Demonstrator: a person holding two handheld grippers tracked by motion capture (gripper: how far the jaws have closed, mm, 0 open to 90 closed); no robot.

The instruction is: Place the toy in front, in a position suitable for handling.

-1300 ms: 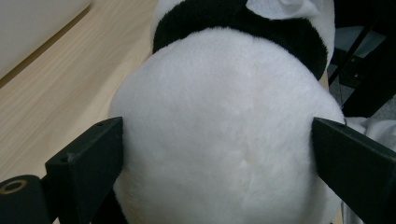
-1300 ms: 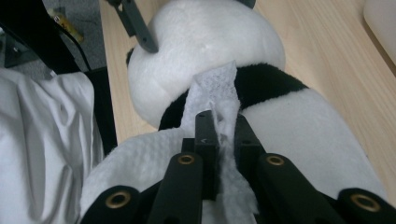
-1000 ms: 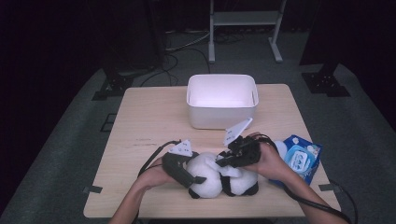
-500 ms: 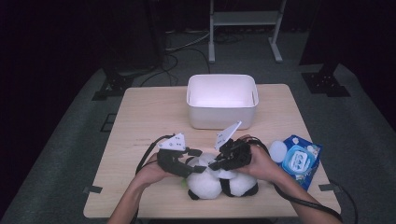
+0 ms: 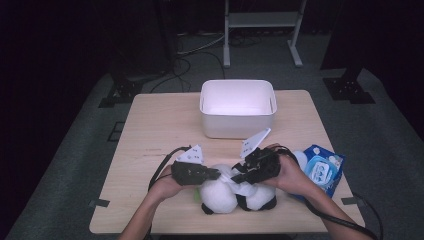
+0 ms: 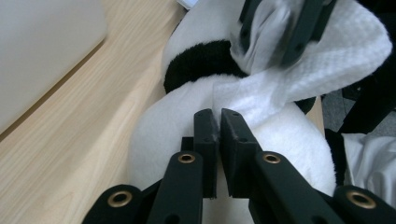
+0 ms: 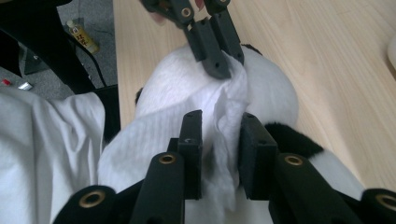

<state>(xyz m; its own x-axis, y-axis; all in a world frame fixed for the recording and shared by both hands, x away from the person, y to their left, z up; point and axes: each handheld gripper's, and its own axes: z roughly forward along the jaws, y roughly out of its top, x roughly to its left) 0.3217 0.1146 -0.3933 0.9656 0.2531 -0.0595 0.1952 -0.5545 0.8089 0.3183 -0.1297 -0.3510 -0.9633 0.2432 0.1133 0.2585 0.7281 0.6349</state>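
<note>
A black-and-white panda plush [image 5: 220, 197] lies near the table's front edge. Over it a white wipe [image 5: 239, 186] is stretched between both grippers. My left gripper [image 5: 219, 174] comes in from the left, shut on one end of the wipe [image 6: 327, 56], just above the panda's white fur [image 6: 159, 135]. My right gripper [image 5: 239, 177] comes in from the right. In the right gripper view, my right gripper [image 7: 218, 128] has a bunched fold of the wipe [image 7: 149, 135] clamped between its jaws, over the panda [image 7: 273, 93]. The two grippers' tips are a few centimetres apart.
A white empty bin [image 5: 238, 107] stands at the table's back centre. A blue pack of wipes [image 5: 322, 170] lies at the right edge, beside my right hand. Bare wood table [image 5: 150, 135] stretches to the left and behind. Cables trail from both grippers.
Both grippers have shifted slightly over the panda. The left one has risen and moved right, toward the right gripper. The wipe stays held between them.
</note>
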